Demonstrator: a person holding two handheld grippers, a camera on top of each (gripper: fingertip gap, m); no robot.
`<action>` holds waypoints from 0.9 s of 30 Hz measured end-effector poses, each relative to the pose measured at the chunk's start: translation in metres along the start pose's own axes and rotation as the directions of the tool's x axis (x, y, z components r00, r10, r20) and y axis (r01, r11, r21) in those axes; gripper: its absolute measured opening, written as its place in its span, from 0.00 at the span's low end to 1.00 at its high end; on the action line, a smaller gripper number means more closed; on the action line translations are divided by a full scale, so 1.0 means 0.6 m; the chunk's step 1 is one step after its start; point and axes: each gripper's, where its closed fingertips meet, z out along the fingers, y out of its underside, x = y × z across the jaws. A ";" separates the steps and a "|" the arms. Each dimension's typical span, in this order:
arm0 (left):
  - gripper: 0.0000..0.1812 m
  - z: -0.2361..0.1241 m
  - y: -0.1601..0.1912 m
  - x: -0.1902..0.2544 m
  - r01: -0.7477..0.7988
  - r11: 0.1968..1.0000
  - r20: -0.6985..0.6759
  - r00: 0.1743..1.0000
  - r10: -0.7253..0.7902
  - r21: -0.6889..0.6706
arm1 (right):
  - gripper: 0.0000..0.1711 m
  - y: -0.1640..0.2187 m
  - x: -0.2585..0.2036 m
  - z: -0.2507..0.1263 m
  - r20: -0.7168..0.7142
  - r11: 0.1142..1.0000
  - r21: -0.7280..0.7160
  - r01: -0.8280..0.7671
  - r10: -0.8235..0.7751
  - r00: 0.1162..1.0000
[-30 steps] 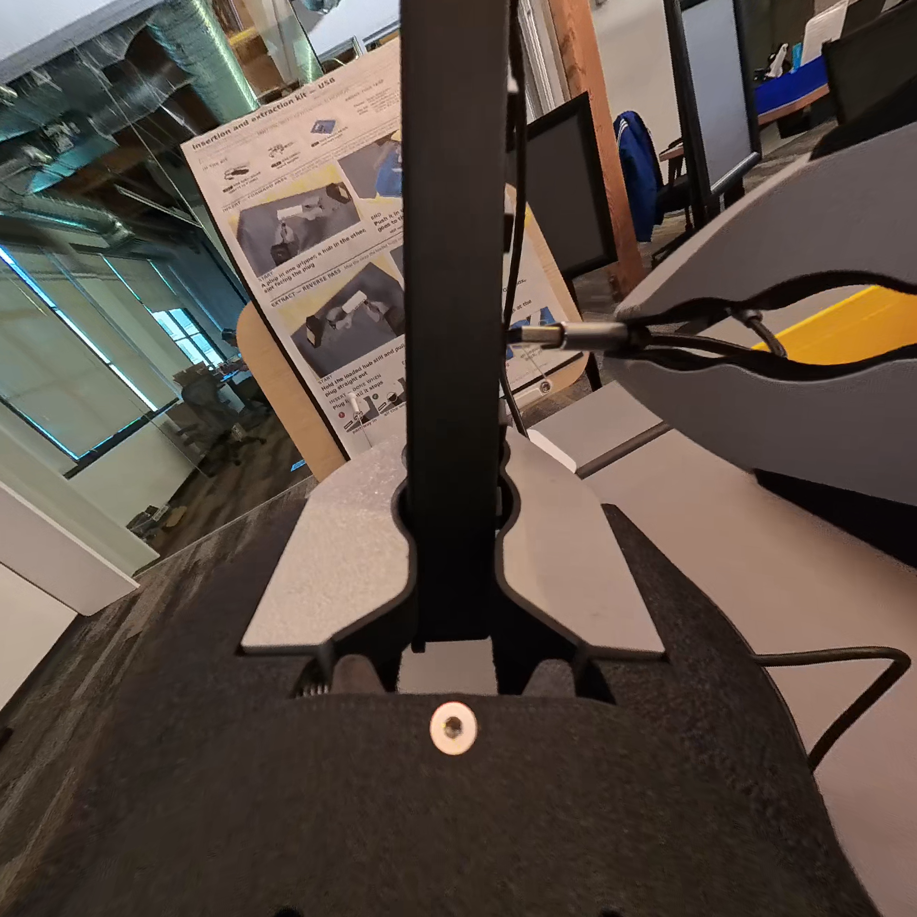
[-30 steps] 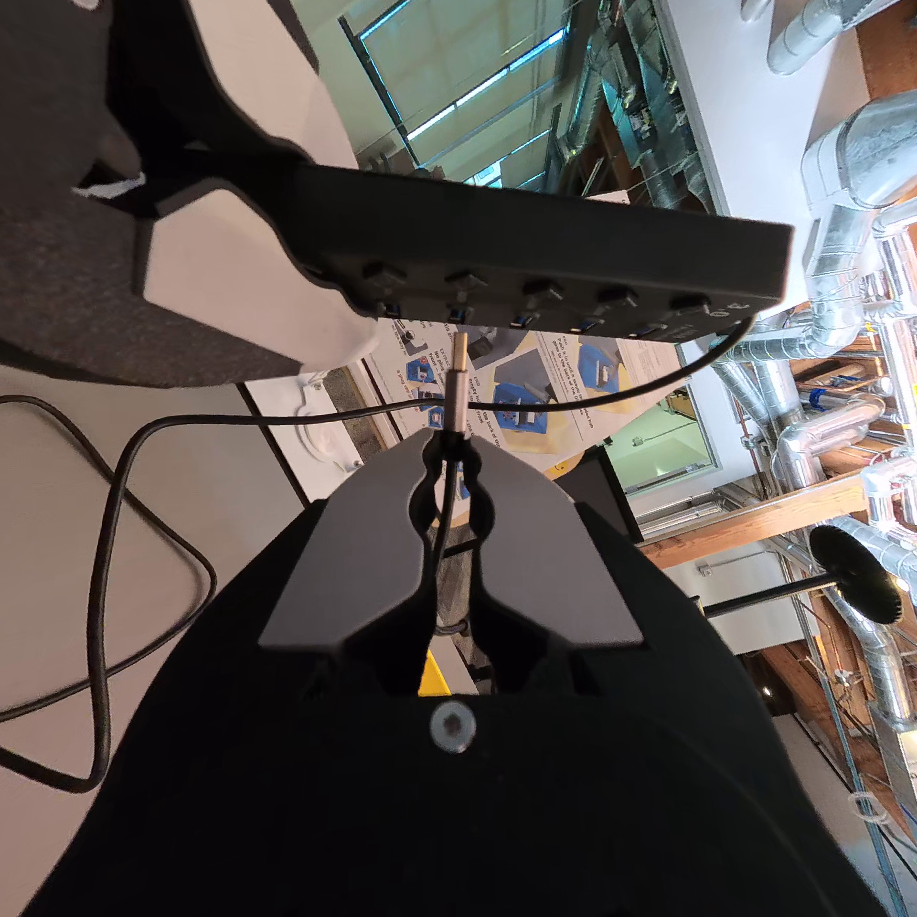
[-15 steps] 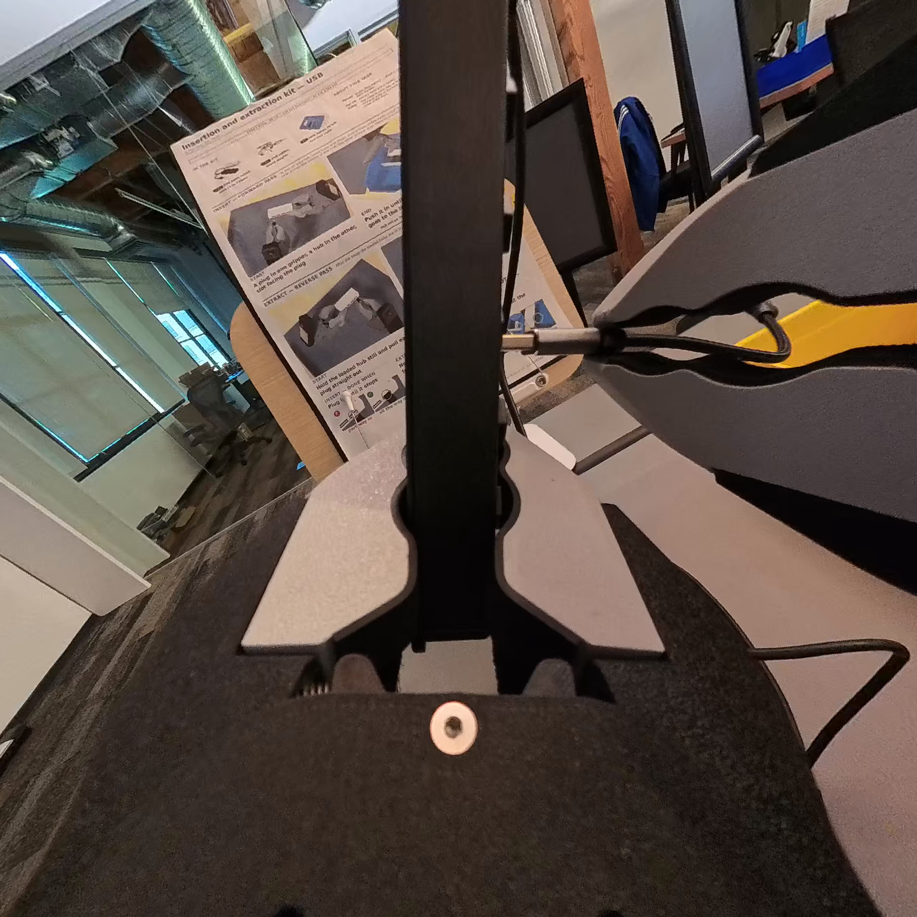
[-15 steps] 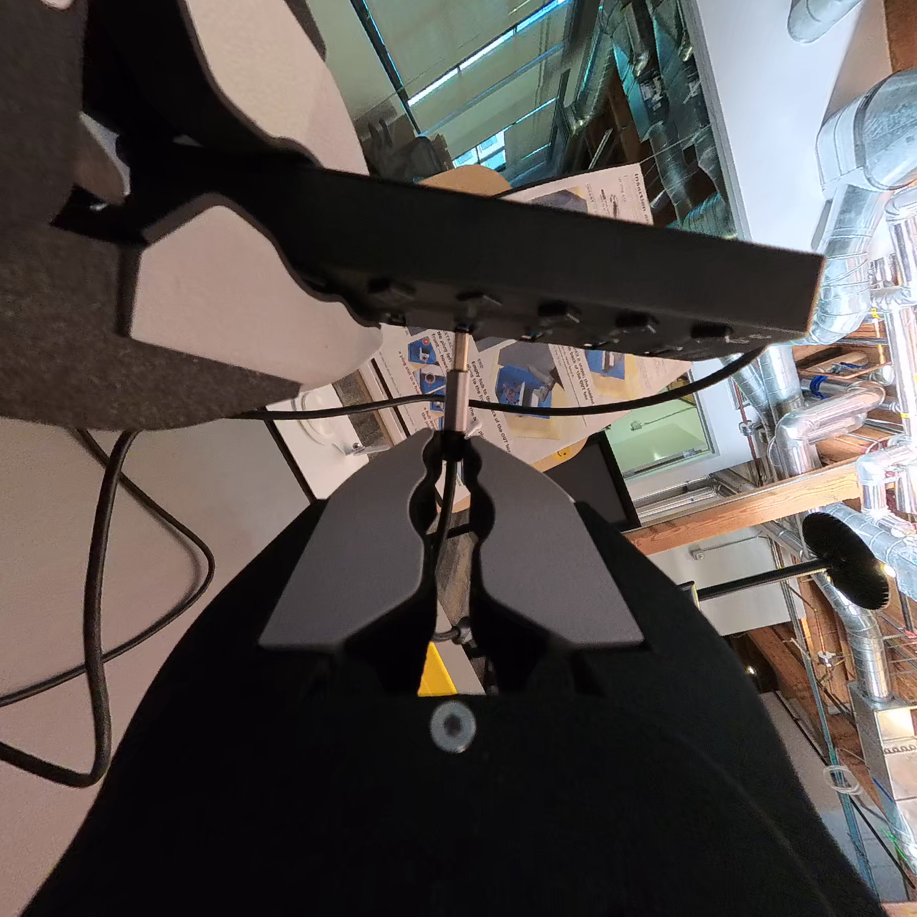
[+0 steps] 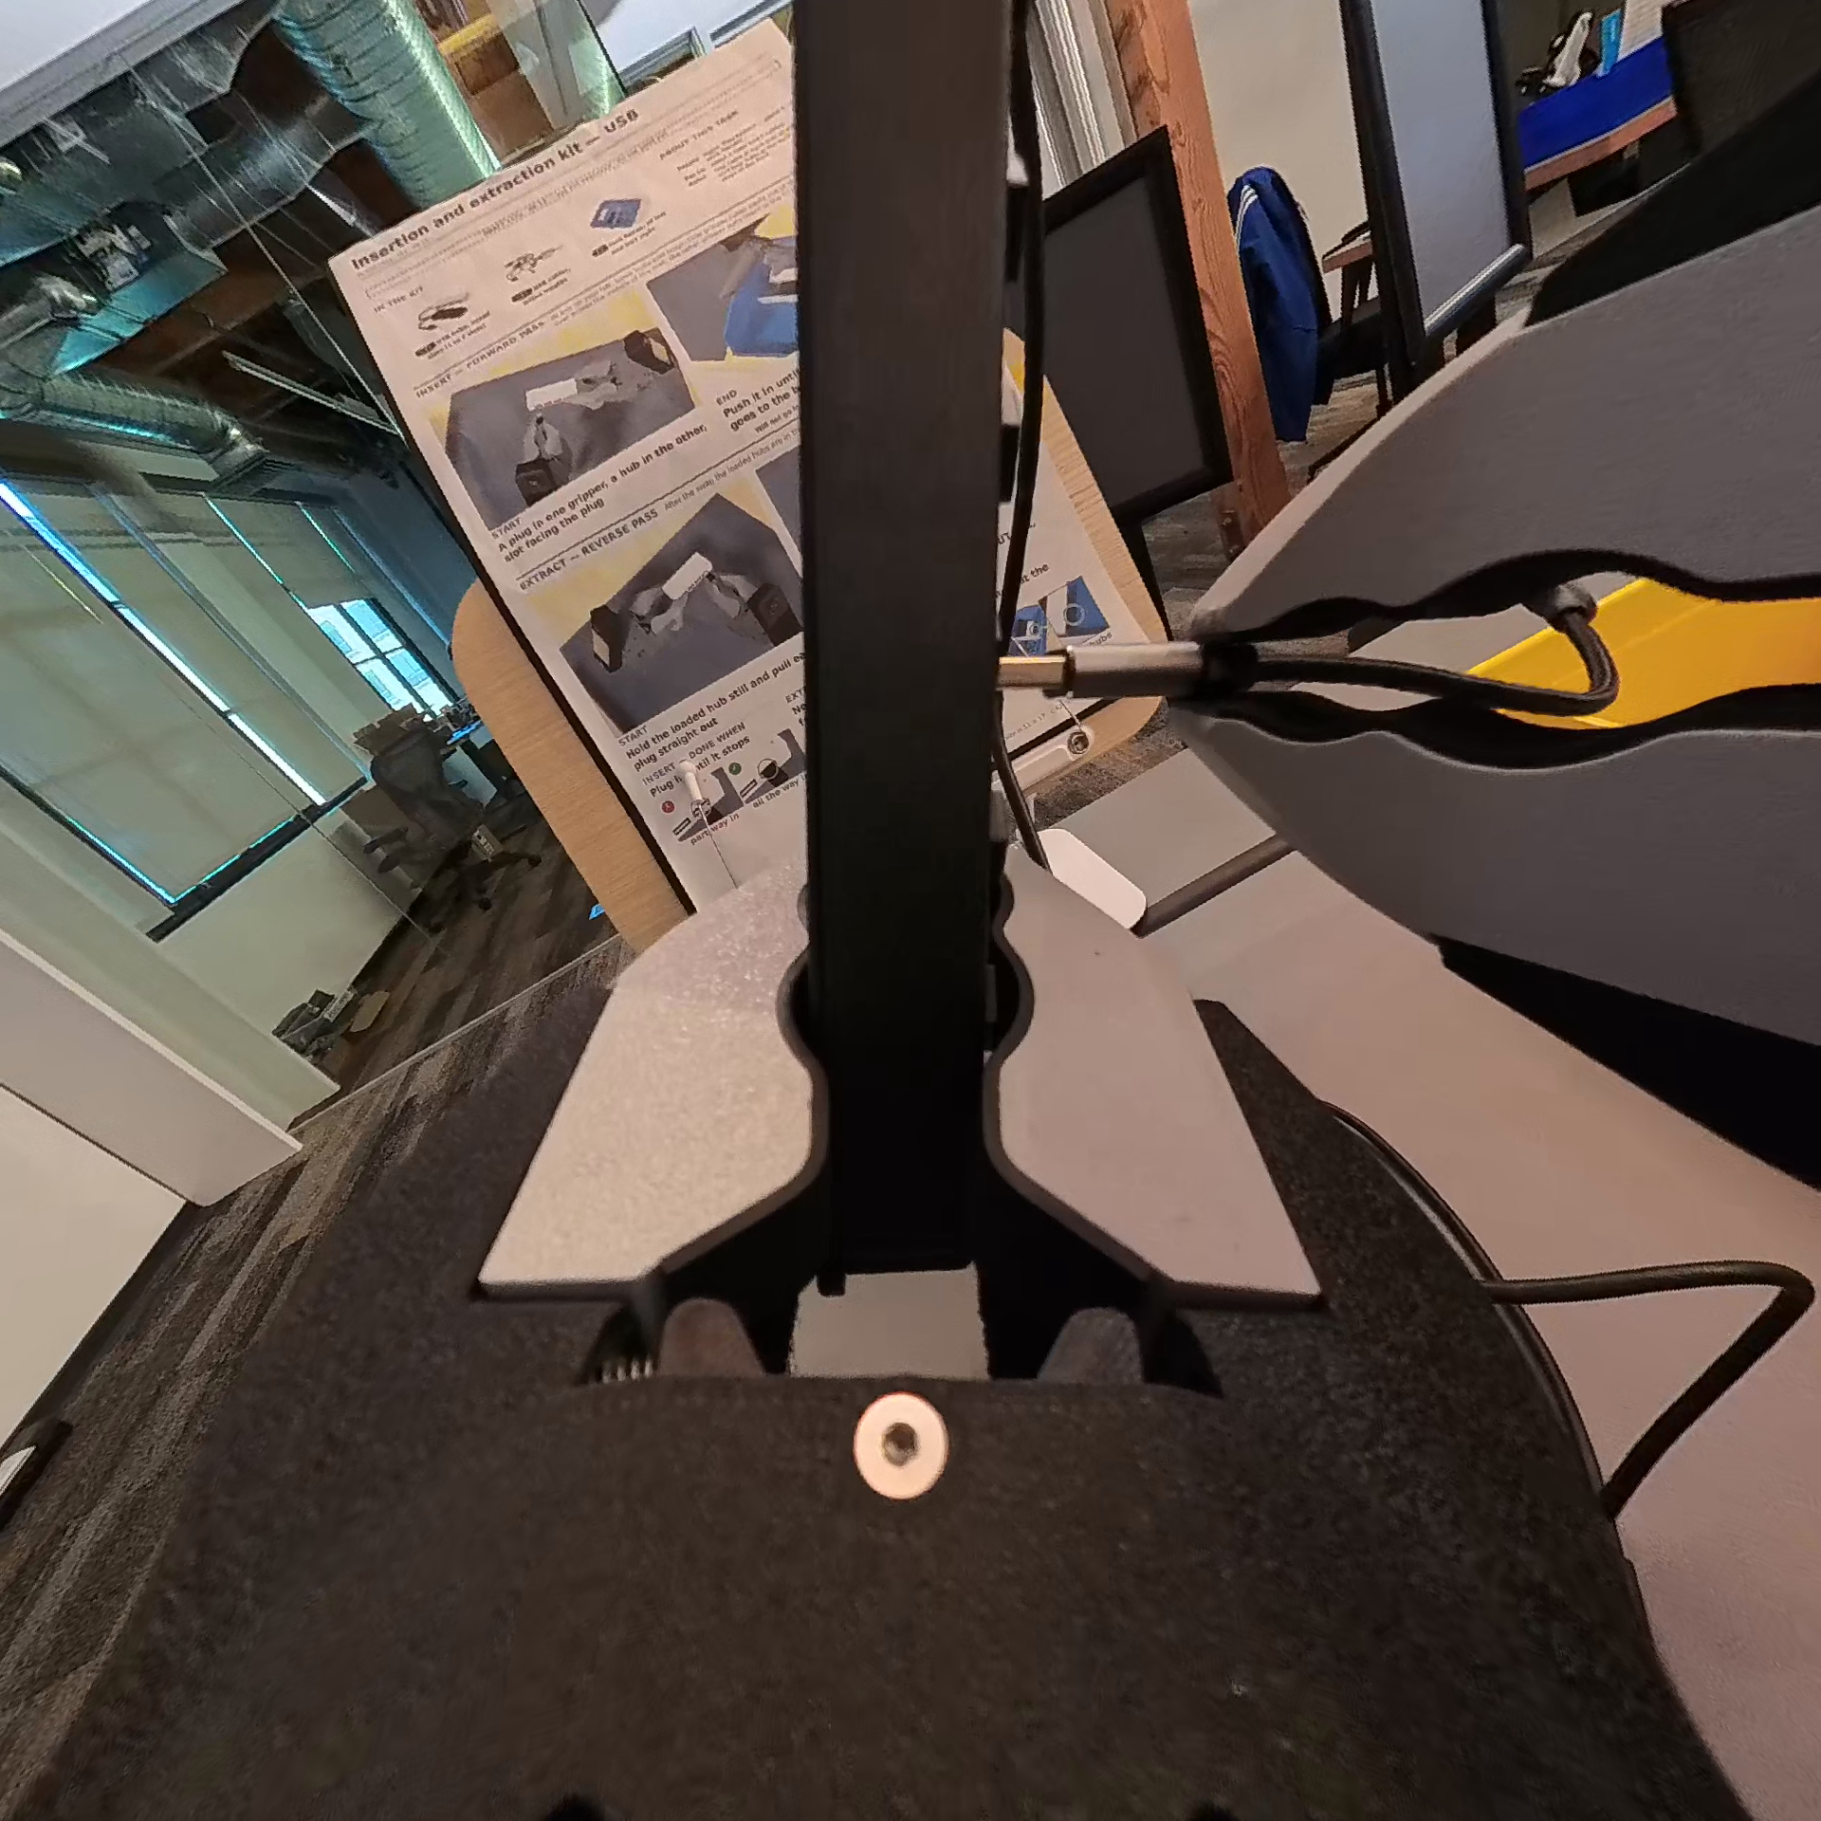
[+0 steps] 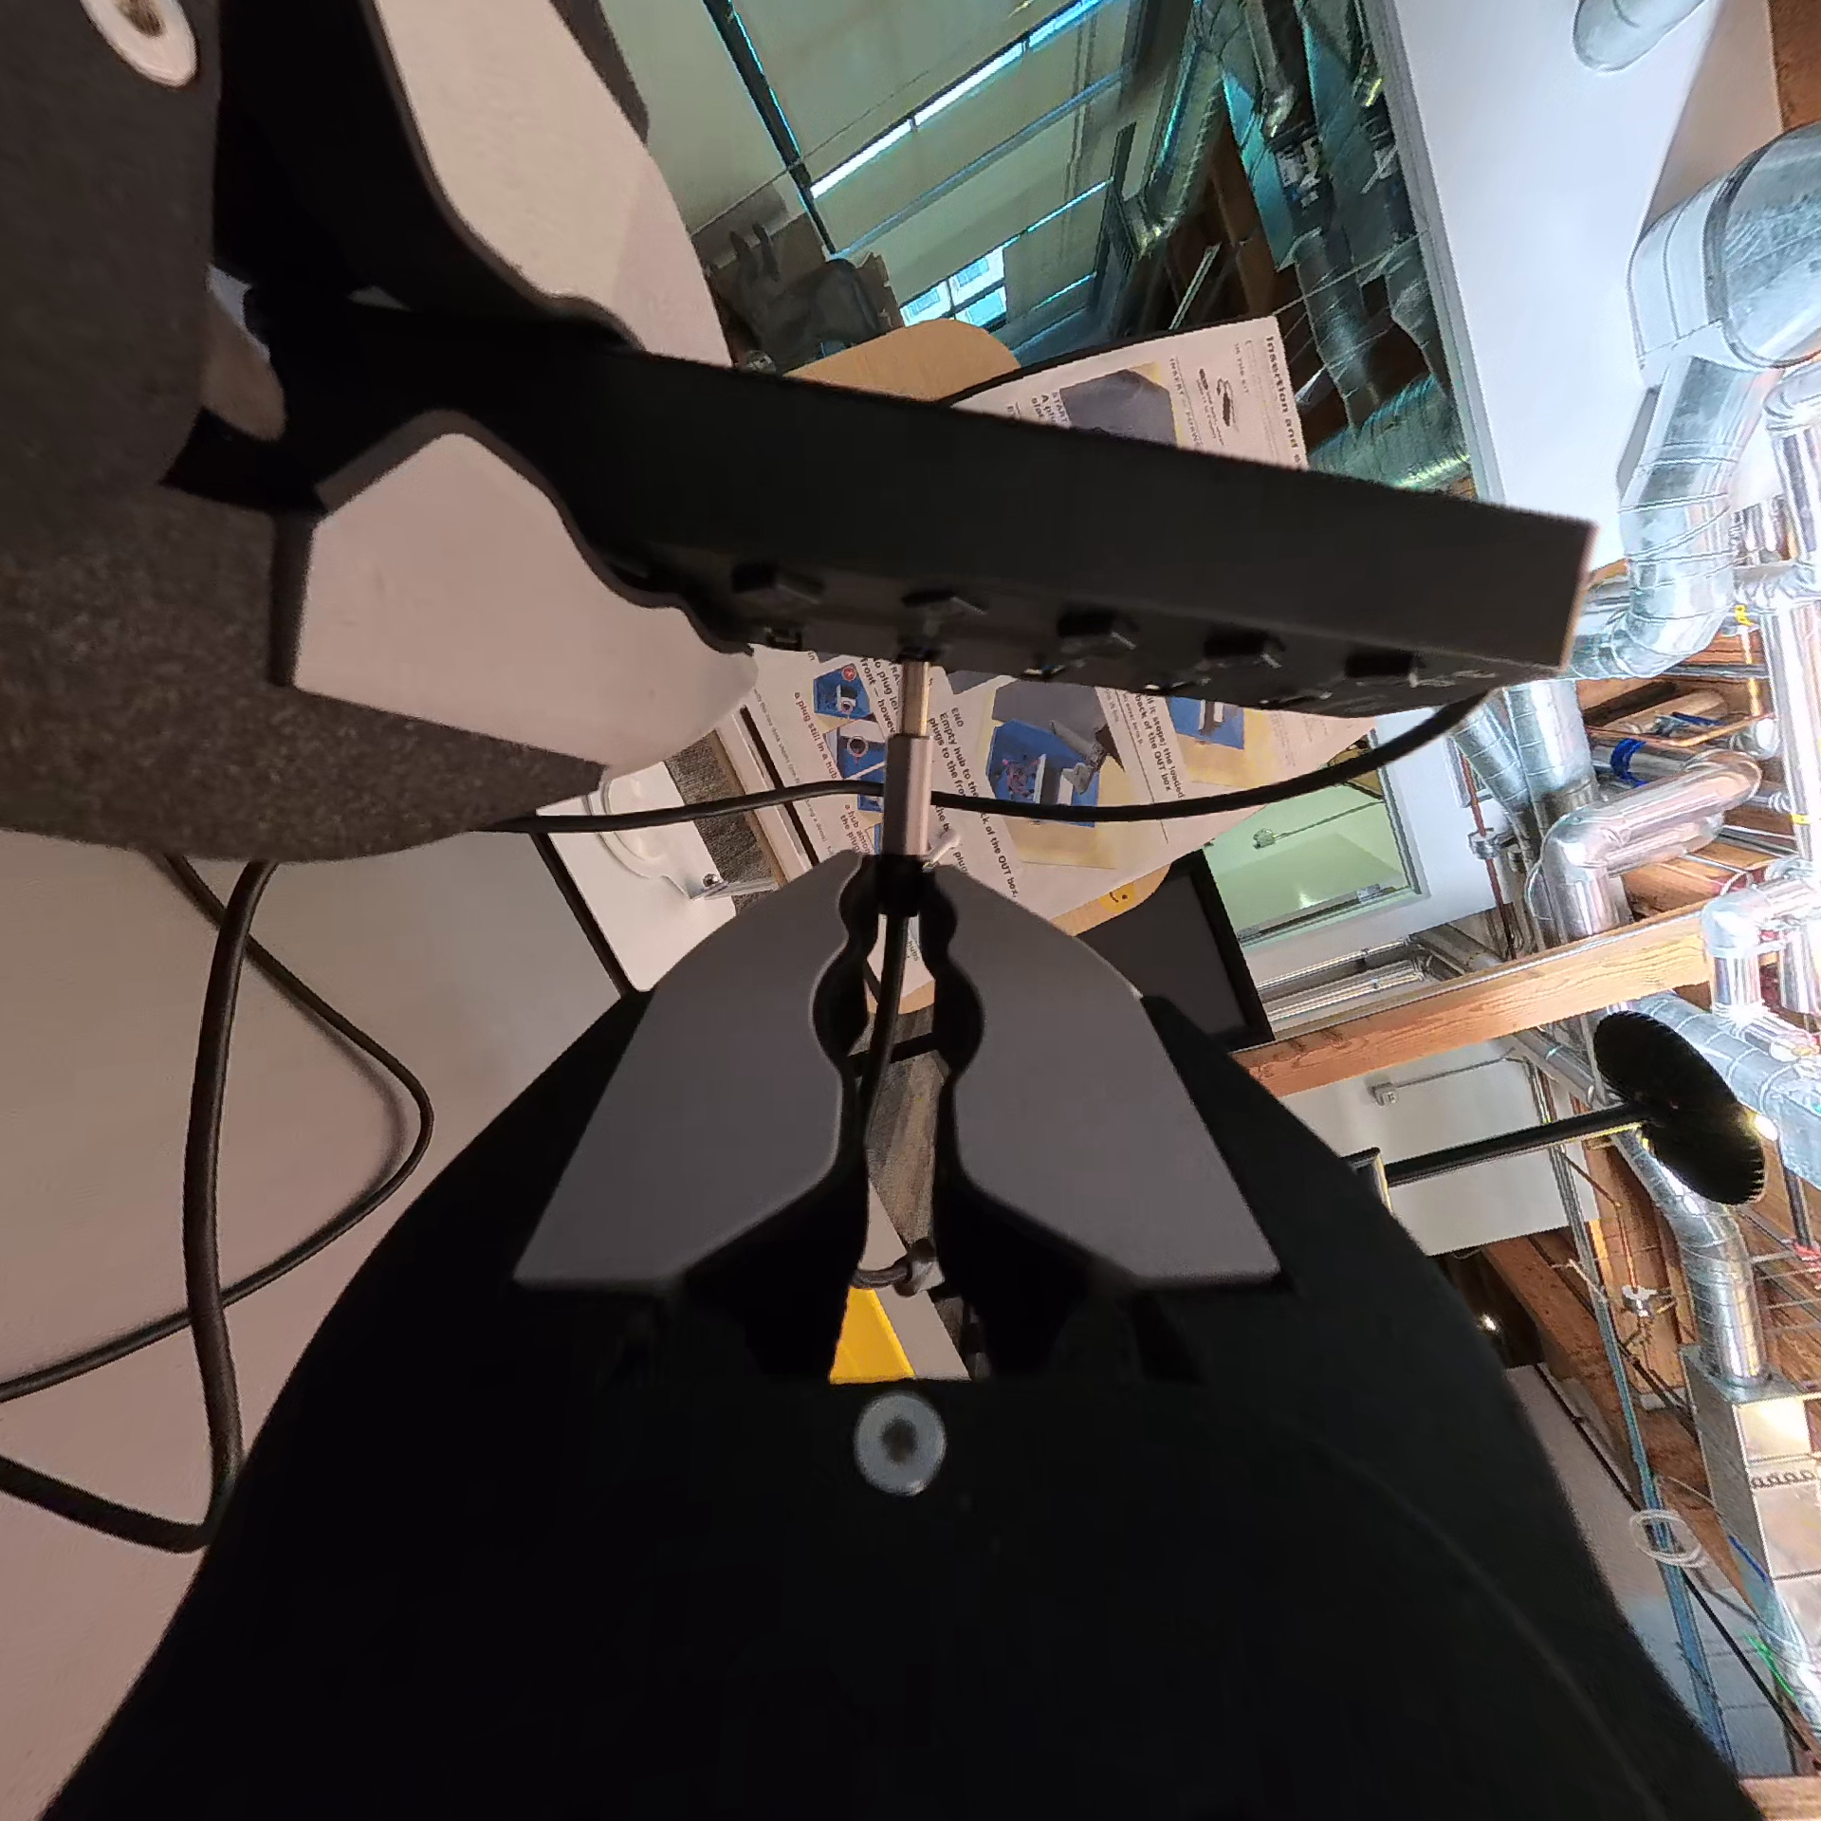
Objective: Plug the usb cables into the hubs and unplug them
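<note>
My left gripper (image 5: pixel 902 946) is shut on a long black USB hub (image 5: pixel 902 493) and holds it upright, its end sticking far past the fingers. My right gripper (image 6: pixel 892 882) is shut on a black cable just behind its silver USB plug (image 6: pixel 911 769). The plug's metal tip sits in the second port along the hub's side (image 6: pixel 1084 552). In the left wrist view the right gripper (image 5: pixel 1197 670) comes in from the right, and the plug (image 5: pixel 1104 670) meets the hub's right edge. The hub's own thin cable (image 6: pixel 1182 798) hangs across behind the plug.
A light grey table (image 5: pixel 1478 1133) lies below, with loops of black cable (image 6: pixel 217 1182) on it. A printed instruction poster (image 5: pixel 591 473) leans on a wooden board behind. A yellow bin (image 5: pixel 1675 640) shows through the right gripper. Monitors (image 5: pixel 1133 345) stand beyond. The tips of one gripper are about 6 centimetres away from the tips of the other.
The plug has moved up to the hub and its tip has gone into the second port. The gap seen a second ago has closed. Both grips are unchanged.
</note>
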 end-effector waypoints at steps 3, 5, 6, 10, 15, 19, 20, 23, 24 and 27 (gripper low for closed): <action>0.15 0.001 0.002 -0.001 -0.001 1.000 0.002 1.000 0.001 -0.004 | 0.05 -0.001 -0.001 0.000 0.002 1.000 0.000 0.001 -0.001 1.000; 0.15 0.002 0.003 -0.001 -0.004 1.000 0.003 1.000 0.004 -0.006 | 0.05 -0.002 -0.002 -0.001 0.001 1.000 0.000 0.004 -0.004 1.000; 0.15 0.002 0.003 -0.001 -0.003 1.000 0.003 1.000 0.003 -0.007 | 0.05 -0.002 -0.003 -0.001 0.001 1.000 -0.001 0.007 -0.007 1.000; 0.15 0.003 0.006 0.001 -0.001 1.000 -0.003 1.000 0.001 -0.016 | 0.05 0.000 -0.002 -0.001 0.001 1.000 -0.009 0.011 -0.011 1.000; 0.15 0.004 0.007 0.000 -0.002 1.000 -0.004 1.000 0.001 -0.021 | 0.05 -0.002 -0.007 -0.001 0.017 1.000 -0.009 0.010 -0.009 1.000; 0.15 0.004 0.007 0.000 -0.009 1.000 -0.004 1.000 0.009 -0.017 | 0.05 -0.002 -0.010 0.000 0.025 1.000 -0.003 0.012 -0.012 1.000; 0.15 0.004 0.007 0.000 -0.011 1.000 -0.005 1.000 0.010 -0.018 | 0.05 -0.002 -0.009 0.000 0.023 1.000 -0.003 0.012 -0.012 1.000; 0.15 0.005 0.008 0.000 -0.013 1.000 -0.008 1.000 0.013 -0.023 | 0.05 -0.001 -0.009 0.000 0.022 1.000 -0.004 0.012 -0.012 1.000; 0.15 0.005 0.009 0.000 -0.016 0.999 -0.007 1.000 0.016 -0.027 | 0.05 -0.001 -0.009 0.000 0.019 1.000 -0.003 0.017 -0.017 1.000; 0.15 0.007 0.012 0.001 -0.023 0.999 -0.007 1.000 0.023 -0.041 | 0.05 -0.004 -0.008 -0.001 0.010 1.000 -0.001 0.025 -0.025 1.000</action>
